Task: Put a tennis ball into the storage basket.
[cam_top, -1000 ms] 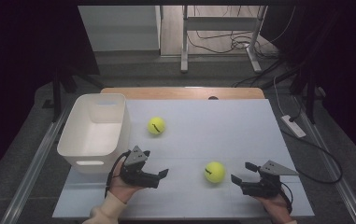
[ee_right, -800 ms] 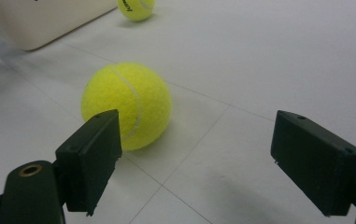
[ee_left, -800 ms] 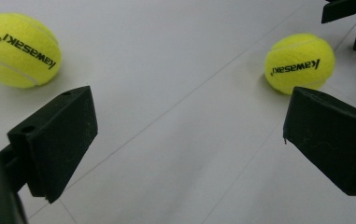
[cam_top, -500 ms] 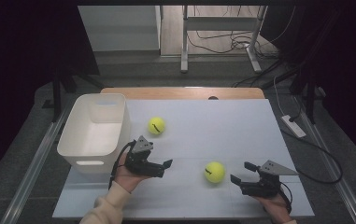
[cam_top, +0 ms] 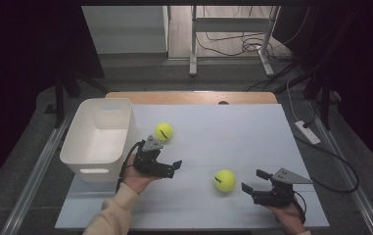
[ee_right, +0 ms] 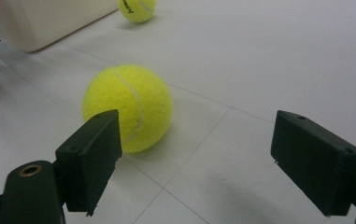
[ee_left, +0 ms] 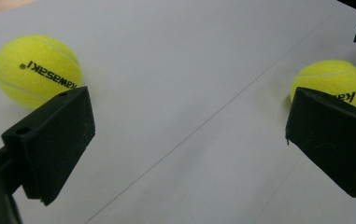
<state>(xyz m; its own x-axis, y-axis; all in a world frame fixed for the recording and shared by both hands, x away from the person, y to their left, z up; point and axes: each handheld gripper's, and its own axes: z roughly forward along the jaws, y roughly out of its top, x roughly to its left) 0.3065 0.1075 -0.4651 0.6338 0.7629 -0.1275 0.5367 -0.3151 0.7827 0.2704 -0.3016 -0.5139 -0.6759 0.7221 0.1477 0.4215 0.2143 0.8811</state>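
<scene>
Two yellow tennis balls lie on the white table (cam_top: pixel 223 132). The far ball (cam_top: pixel 164 131) rests near the white bin (cam_top: pixel 98 134), and the near ball (cam_top: pixel 224 180) lies toward the front. My left gripper (cam_top: pixel 174 168) hovers between them, pointing right. Its jaws have just been opening and stand open with nothing between them. In the left gripper view the far ball (ee_left: pixel 38 70) sits beyond the left jaw and the near ball (ee_left: pixel 331 81) beyond the right jaw. My right gripper (cam_top: pixel 253 180) is open just right of the near ball (ee_right: pixel 128 107), which lies ahead of its left jaw, untouched.
The bin stands at the table's left side, its wall (ee_right: pixel 40 23) showing in the right gripper view with the far ball (ee_right: pixel 137 9) beside it. A table frame (cam_top: pixel 194 44) and cables (cam_top: pixel 233 46) lie on the floor behind. A power strip (cam_top: pixel 307 132) lies off the right edge.
My left gripper has moved away from the front edge, up and toward the far ball. The right gripper and both balls have stayed in place.
</scene>
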